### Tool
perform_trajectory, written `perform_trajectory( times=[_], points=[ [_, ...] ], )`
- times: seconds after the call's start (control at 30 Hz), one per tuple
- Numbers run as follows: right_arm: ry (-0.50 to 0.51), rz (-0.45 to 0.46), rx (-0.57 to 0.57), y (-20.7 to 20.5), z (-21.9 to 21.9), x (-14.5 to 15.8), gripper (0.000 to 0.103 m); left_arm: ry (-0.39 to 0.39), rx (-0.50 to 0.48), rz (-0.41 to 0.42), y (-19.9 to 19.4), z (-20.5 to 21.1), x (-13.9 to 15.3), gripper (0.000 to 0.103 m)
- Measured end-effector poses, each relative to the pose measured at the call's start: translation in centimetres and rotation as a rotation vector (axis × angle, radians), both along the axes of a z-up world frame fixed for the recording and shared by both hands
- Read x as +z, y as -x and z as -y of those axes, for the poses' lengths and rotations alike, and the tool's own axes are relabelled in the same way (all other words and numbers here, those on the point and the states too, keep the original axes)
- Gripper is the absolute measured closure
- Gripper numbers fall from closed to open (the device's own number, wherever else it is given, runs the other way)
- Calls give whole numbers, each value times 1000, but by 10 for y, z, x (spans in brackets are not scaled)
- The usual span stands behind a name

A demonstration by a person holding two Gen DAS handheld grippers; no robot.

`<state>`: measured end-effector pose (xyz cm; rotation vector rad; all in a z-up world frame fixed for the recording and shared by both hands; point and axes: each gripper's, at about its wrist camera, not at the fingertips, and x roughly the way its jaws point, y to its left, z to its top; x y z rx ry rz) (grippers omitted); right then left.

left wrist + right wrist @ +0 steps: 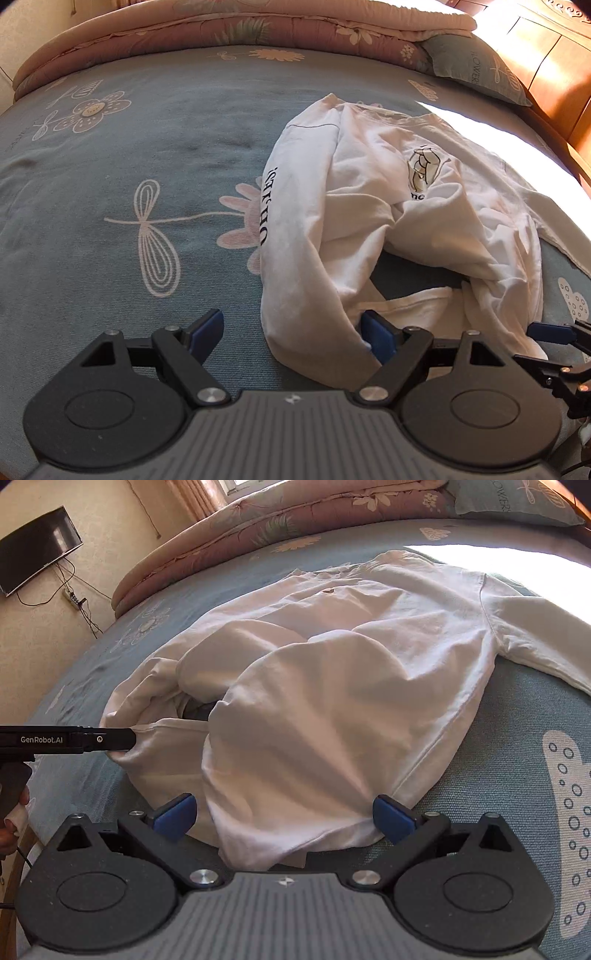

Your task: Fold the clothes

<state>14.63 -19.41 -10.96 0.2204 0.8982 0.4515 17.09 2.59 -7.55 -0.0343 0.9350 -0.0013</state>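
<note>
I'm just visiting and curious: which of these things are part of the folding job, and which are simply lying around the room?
Part of the job:
- white shirt, crumpled on the bed
- left gripper, open at the shirt's near edge
- right gripper, open, the shirt's hem between its pads

Just lying about:
- bedsheet
- folded quilt
- pillow
- wall television

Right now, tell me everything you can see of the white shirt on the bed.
The white long-sleeved shirt lies crumpled on the blue flower-print bedsheet, unfolded. It looks like soft cotton, heavily creased. One sleeve bears black lettering down its length; a small printed emblem shows on the body. Its far part lies in bright sunlight. The left gripper and right gripper both stand open over its near edge, cloth between the pads of each, not yet pinched.
</note>
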Motion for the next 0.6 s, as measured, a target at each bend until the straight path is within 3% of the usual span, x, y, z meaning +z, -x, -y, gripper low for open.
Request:
perform_trajectory(
  times=[0.37, 0.47, 0.57, 0.6],
  points=[
    [-14, -18, -10, -12, -2, 1, 0, -239, -17, 17, -8, -22, 7, 19],
    [2, -55, -40, -11, -1, 6, 0, -338, -20, 33, -18, -34, 16, 19],
    [3, -69, -70, -8, 4, 11, 0, -515, -2, 55, -32, -51, 18, 19],
    [4, -70, -76, -8, 5, 12, 0, -518, 16, 45, -39, -61, 20, 19]
  ],
)
